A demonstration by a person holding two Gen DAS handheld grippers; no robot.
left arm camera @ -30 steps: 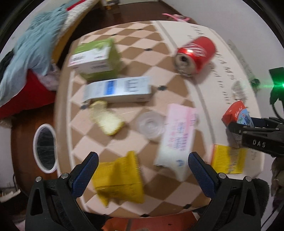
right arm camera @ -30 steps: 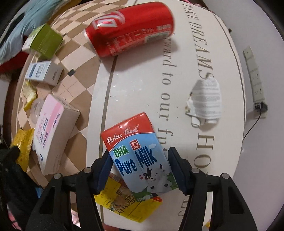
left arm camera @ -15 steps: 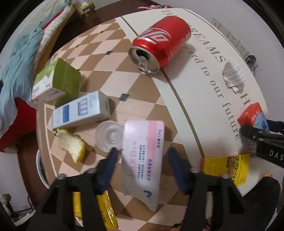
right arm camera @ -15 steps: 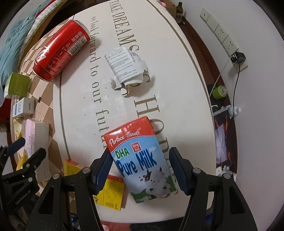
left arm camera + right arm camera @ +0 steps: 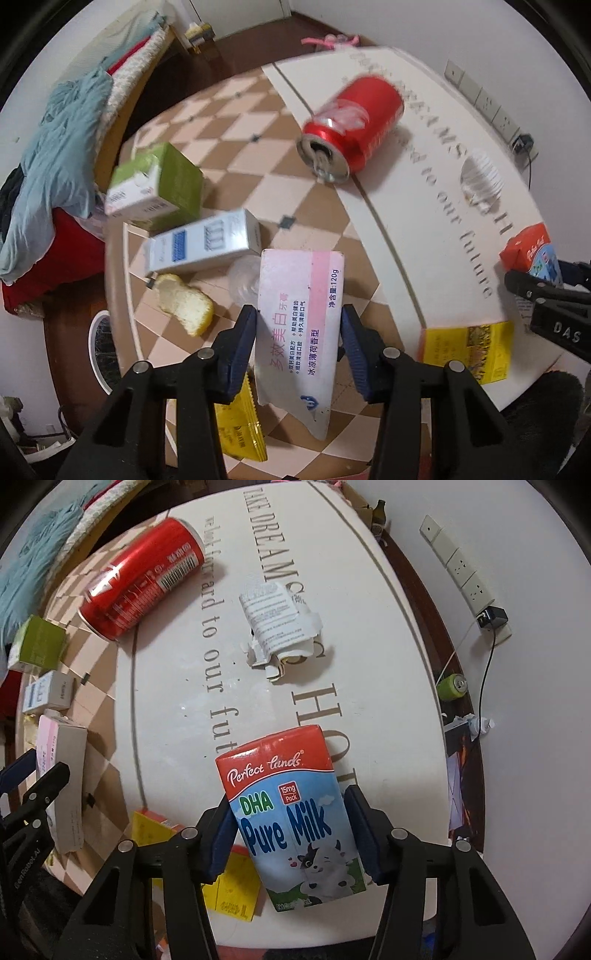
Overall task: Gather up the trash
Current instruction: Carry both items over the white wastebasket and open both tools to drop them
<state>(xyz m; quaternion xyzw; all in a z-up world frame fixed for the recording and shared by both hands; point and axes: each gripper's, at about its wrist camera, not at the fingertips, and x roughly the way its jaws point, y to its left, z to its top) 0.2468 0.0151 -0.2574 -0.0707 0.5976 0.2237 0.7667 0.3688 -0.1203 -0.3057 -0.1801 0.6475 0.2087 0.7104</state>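
Note:
My left gripper point(image 5: 298, 332) is shut on a pink and white toothpaste box point(image 5: 301, 325) and holds it above the table. My right gripper point(image 5: 290, 818) is shut on a red and blue milk carton point(image 5: 291, 812), also lifted; the carton shows at the right edge of the left wrist view point(image 5: 532, 254). On the table lie a red soda can point(image 5: 351, 129), a green carton point(image 5: 159, 184), a white and blue box point(image 5: 203, 243), a citrus peel point(image 5: 184, 302), a yellow packet point(image 5: 240, 424), a yellow box point(image 5: 469, 347) and torn paper point(image 5: 280, 620).
The round table point(image 5: 369, 590) has a checkered part and a white lettered part. A clear plastic cup point(image 5: 243, 277) sits behind the toothpaste box. A white bin point(image 5: 99, 350) stands on the floor at left. Clothes point(image 5: 55, 147) are piled at far left. A power strip point(image 5: 461, 568) runs along the wall.
My left gripper went from open over the yellow packet to shut on the toothpaste box and lifted it. My right gripper kept hold of the milk carton and swung right.

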